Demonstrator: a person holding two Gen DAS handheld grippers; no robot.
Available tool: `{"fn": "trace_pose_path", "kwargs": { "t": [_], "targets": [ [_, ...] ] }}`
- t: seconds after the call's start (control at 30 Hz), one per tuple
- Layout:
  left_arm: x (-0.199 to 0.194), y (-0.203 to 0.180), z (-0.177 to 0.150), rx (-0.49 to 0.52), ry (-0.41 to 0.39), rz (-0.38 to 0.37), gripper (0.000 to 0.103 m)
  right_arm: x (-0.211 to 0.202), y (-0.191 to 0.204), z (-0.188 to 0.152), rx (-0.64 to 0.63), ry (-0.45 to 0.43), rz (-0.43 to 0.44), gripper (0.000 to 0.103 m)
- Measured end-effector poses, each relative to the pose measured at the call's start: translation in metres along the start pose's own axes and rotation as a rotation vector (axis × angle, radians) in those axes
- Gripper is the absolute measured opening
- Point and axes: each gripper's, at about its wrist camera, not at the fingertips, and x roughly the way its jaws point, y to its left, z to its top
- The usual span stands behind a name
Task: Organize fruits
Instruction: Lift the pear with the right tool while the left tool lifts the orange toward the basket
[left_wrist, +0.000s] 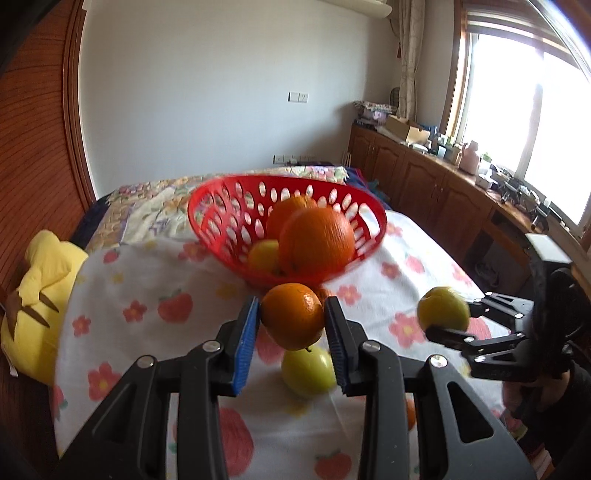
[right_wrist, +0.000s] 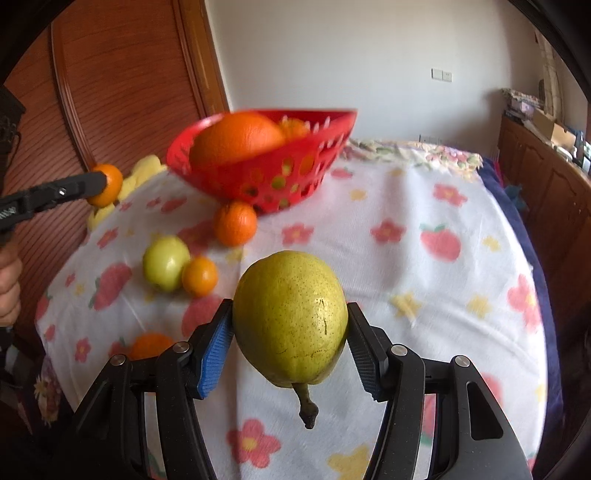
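- Between the left gripper (left_wrist: 291, 321) pads: a small orange (left_wrist: 291, 315), pinched at its sides and clear of the cloth. Jaws are pressed in tight on it.
- Just ahead of that claw and slightly above: red basket (left_wrist: 229, 218), tilted, open mouth facing the claw. It already holds a large orange (left_wrist: 316, 240), a second orange behind it and a yellow-green fruit low on the left.
- Below the held orange, close to the claw's base: a green apple (left_wrist: 308, 371) on the floral cloth (left_wrist: 155, 280), not yet collected.
- Right gripper (right_wrist: 290, 332) clamps a pear (right_wrist: 290, 317) across its widest part, stem pointing down toward the camera. Jaws are part-way spread because the fruit is wide; the grip looks secure.
- Ahead-left of the right claw, loose on the cloth: green apple (right_wrist: 166, 262) touching a small orange (right_wrist: 199, 276), a mandarin (right_wrist: 235, 222) right at the basket's foot, and one more orange fruit (right_wrist: 151, 345) near the claw's left finger.
- Judgement: both fruits are lifted for drop-off into the basket; side grips leave the underside free for a clean release.
- Risk: the basket's lean means a hard drop could roll fruit out.
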Motion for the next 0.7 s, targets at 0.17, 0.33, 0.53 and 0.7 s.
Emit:
{"fn": "trace_pose_path", "kwargs": {
  "t": [0.17,0.33,0.53,0.7],
  "targets": [
    [0.010,0.012,0.020,-0.002,-0.029,0.002,0.034,-0.013,-0.004,0.042,-0.034,-0.059,-0.007,0.061],
    [0.022,0.027,0.038,0.000,-0.049,0.008,0.034,-0.013,-0.007,0.082,-0.067,-0.102,-0.019,0.061],
    [0.037,0.043,0.051,-0.006,-0.055,0.014,0.034,0.009,-0.010,0.125,-0.088,-0.115,-0.020,0.061],
    [0.048,0.052,0.058,-0.009,-0.052,0.014,0.034,0.038,-0.008,0.143,-0.098,-0.090,-0.008,0.061]
  ]
}}
